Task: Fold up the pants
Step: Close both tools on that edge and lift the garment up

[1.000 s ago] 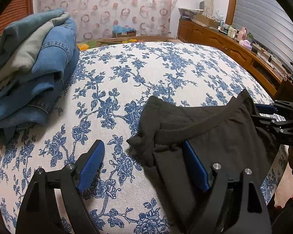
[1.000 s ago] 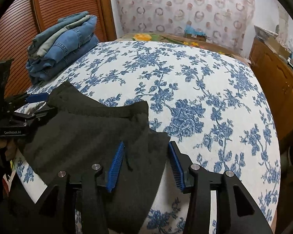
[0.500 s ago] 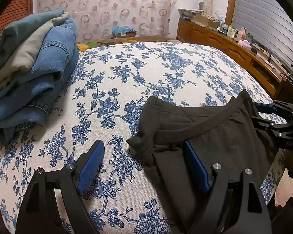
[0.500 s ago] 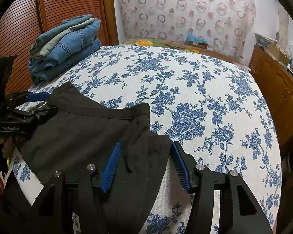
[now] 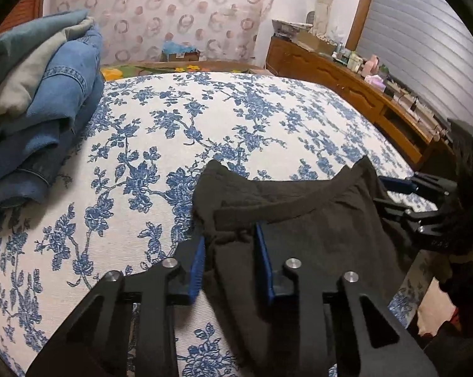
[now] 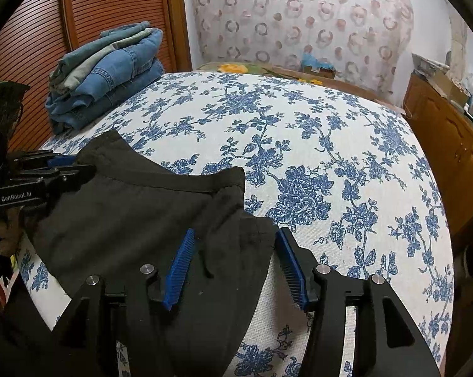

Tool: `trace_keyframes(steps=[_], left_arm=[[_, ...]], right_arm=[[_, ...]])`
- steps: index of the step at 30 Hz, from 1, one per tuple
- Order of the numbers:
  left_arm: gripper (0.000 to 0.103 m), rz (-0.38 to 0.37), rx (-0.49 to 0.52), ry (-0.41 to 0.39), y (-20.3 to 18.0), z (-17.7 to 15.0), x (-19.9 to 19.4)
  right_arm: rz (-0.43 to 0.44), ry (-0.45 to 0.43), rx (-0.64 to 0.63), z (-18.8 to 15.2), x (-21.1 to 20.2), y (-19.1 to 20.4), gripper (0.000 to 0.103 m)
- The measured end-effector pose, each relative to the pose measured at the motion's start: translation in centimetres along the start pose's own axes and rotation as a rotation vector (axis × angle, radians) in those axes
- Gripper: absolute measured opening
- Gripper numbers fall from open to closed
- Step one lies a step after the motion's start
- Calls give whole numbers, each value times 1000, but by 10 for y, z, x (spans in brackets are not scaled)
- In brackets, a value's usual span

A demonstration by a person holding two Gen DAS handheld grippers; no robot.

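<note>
black pants (image 5: 315,220), between left gripper (image 5: 230,248) fingers

Floral bed (image 5: 236,119), wooden dresser (image 5: 356,84), circle-patterned curtain (image 6: 299,15)

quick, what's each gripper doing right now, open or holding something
Left gripper: closing on the waistband corner of the black pants, not fully shut.
Right gripper: open, straddling the other corner of the pants.
</note>
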State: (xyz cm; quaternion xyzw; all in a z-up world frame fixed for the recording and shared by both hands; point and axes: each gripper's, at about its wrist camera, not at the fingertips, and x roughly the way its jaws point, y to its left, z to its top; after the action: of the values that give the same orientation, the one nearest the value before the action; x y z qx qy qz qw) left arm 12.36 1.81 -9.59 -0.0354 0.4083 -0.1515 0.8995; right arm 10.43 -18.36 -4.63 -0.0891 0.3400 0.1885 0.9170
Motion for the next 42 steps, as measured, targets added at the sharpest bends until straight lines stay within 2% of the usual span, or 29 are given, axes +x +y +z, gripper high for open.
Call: trace_keyframes(steps=[2,8,12,15,19,23,28,42], left_arm=[[23,-3,-3,-9,-1,0,-1],[21,18,6,-37,-9,0,-8],[21,23,16,-49,-11,1,-12],[21,29,19,-48,-11,1,-11],[20,30,19,-51,-11,1,-12],[17,31,23,-78,-15,0,-20],[15,22,38,-140,-25,3,-41],[14,15,105,-255,-51,27,-77]], right_arm=[[1,0,-1,0,0,0,56],[21,-3,-4,-1,-1,0,46],[56,-5,-9,-1,-1,1,32],[66,-2,-4,0,-1,0,29],[89,-1,1,-1,-2,2,16],[90,-18,11,-1,-6,2,13],[98,-84,24,-3,-25,4,12],[48,-210,-6,0,-75,4,12]])
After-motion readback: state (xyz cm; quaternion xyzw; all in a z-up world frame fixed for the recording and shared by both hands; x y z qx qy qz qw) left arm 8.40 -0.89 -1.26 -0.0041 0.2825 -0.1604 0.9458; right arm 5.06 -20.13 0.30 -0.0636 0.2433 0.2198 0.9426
